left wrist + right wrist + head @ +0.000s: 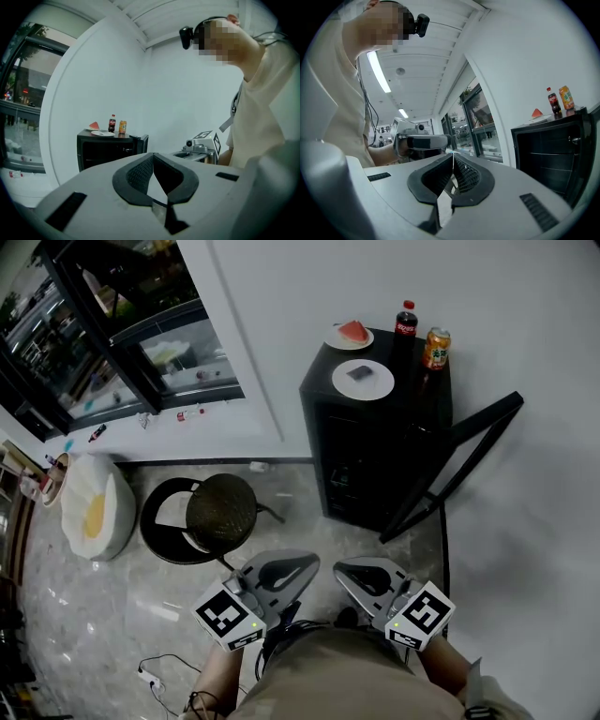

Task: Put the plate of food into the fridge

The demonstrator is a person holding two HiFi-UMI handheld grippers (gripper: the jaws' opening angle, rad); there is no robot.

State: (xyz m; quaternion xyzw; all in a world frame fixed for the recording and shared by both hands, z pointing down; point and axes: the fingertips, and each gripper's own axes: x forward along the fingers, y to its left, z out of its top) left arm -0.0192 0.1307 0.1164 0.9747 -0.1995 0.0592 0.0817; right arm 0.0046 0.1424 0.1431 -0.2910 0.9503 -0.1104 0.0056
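While the left gripper (pixel 286 570) and right gripper (pixel 368 577) hang near the body, jaws pressed together and empty, the plate of food (pixel 380 385) sits on the far fridge (pixel 356 465) top. Risk: a shallow rim pinch could tilt it into the nearby bottle (pixel 405 322).

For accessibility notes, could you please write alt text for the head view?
The left gripper and right gripper, shut and empty, face a black fridge with its door open. On top: a watermelon plate, another plate, a bottle and a can.

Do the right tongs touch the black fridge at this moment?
Apart. The head view shows the shut right tongs well back from the fridge, with a stretch of floor between them.
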